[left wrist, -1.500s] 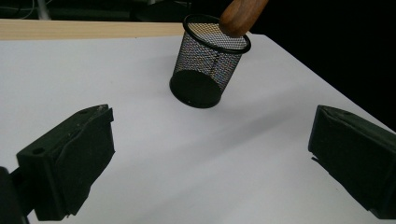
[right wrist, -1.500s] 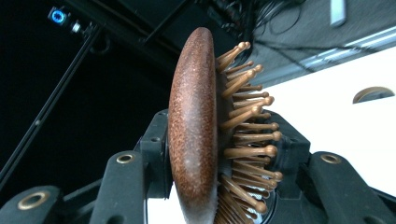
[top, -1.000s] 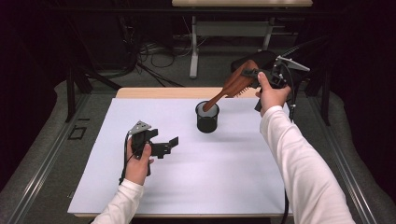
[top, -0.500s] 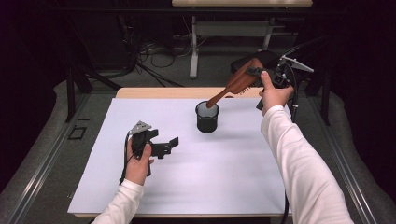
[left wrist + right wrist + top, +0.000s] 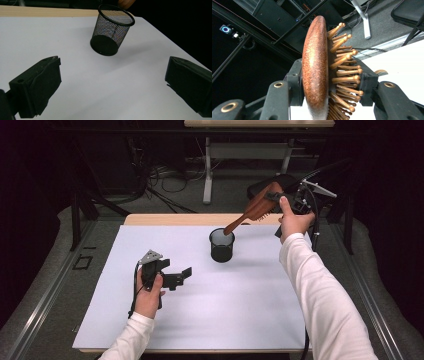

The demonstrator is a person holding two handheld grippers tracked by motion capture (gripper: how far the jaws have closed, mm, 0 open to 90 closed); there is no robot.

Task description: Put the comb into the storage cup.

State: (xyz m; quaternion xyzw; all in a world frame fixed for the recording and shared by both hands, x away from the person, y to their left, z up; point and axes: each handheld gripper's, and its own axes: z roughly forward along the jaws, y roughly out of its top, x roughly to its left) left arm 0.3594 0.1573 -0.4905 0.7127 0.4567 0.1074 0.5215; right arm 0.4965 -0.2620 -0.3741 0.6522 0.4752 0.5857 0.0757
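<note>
Gripping a wooden hairbrush point(image 5: 259, 208) by its head, the right gripper point(image 5: 278, 198) holds it at the table's far right, handle tip over the mesh cup point(image 5: 222, 245). Left gripper point(image 5: 182, 276) rests near-left w/ jaws apart, holding nothing.

A brown wooden hairbrush point(image 5: 256, 210) with peg bristles hangs tilted above the bench's far edge, handle tip down at the rim of an upright black mesh cup point(image 5: 221, 245) standing there.

Bright, even light on the white table point(image 5: 150, 240) — dark surroundings, soft shadow beside the mesh cup point(image 5: 111, 31), close jaws slightly blurred.
</note>
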